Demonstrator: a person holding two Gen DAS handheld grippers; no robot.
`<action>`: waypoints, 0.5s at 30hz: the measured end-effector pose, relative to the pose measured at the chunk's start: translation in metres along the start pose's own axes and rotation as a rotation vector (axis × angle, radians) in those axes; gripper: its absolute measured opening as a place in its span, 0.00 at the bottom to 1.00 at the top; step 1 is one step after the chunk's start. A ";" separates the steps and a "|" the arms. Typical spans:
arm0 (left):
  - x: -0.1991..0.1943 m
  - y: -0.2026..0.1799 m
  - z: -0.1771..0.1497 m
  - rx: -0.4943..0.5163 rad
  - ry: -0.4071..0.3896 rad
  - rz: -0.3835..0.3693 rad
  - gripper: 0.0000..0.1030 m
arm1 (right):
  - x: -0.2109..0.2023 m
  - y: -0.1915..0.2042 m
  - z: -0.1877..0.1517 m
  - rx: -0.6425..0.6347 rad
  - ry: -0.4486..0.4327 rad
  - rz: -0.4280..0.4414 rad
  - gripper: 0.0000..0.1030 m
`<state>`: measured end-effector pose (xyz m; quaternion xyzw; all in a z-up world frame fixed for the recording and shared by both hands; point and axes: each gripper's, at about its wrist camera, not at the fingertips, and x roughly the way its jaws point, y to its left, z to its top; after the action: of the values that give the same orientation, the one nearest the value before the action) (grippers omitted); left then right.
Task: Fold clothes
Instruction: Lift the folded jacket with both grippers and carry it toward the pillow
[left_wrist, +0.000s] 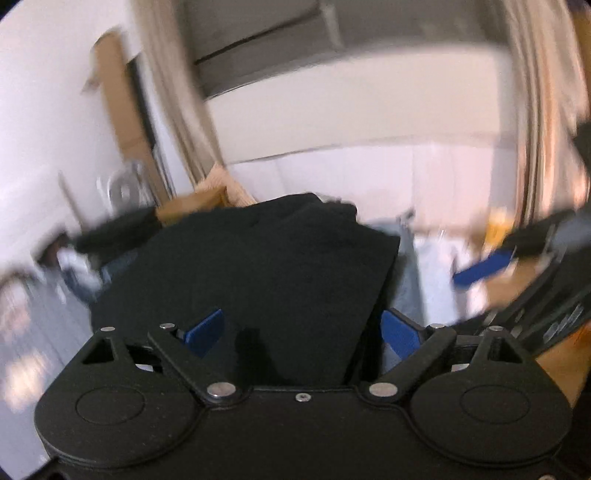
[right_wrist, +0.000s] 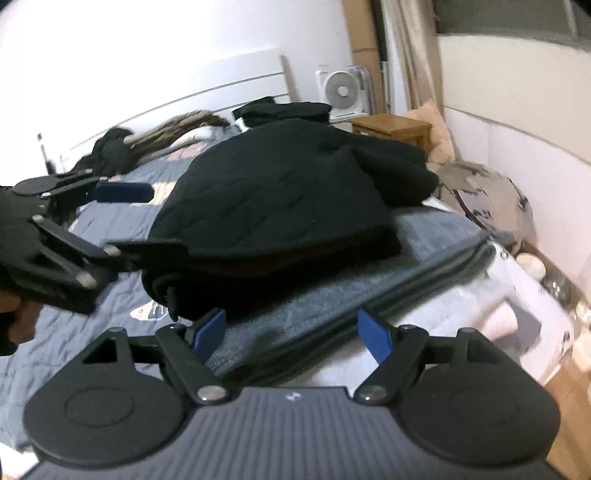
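The right gripper (right_wrist: 291, 332) stands wide with nothing between its pads, over a grey towel (right_wrist: 332, 291). Just beyond, the folded black garment (right_wrist: 280, 199) lies on that towel on the bed (right_wrist: 110, 229). The left gripper (right_wrist: 125, 221), also wide and empty, sits tilted at the garment's left edge.

Your left tongs (left_wrist: 301, 328) sit low in the middle of the left picture, blue tips spread wide apart. Your right tongs (right_wrist: 291, 330) sit low in the right picture, also spread wide. Your hand (right_wrist: 16, 314) grips the left tongs at that picture's left edge.
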<state>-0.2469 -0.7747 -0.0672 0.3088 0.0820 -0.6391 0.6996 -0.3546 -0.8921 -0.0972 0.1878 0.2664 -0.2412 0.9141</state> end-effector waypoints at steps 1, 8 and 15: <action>0.000 -0.009 0.001 0.048 0.009 0.009 0.88 | -0.002 -0.003 -0.001 0.017 -0.007 -0.002 0.76; 0.028 -0.043 -0.013 0.348 0.105 0.049 0.79 | -0.003 -0.018 -0.015 0.074 -0.020 0.014 0.76; 0.030 -0.024 -0.008 0.239 0.129 -0.031 0.44 | 0.006 -0.009 -0.026 0.036 -0.049 0.100 0.76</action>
<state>-0.2623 -0.7957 -0.0972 0.4292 0.0547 -0.6338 0.6411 -0.3658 -0.8893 -0.1234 0.2113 0.2301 -0.2047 0.9276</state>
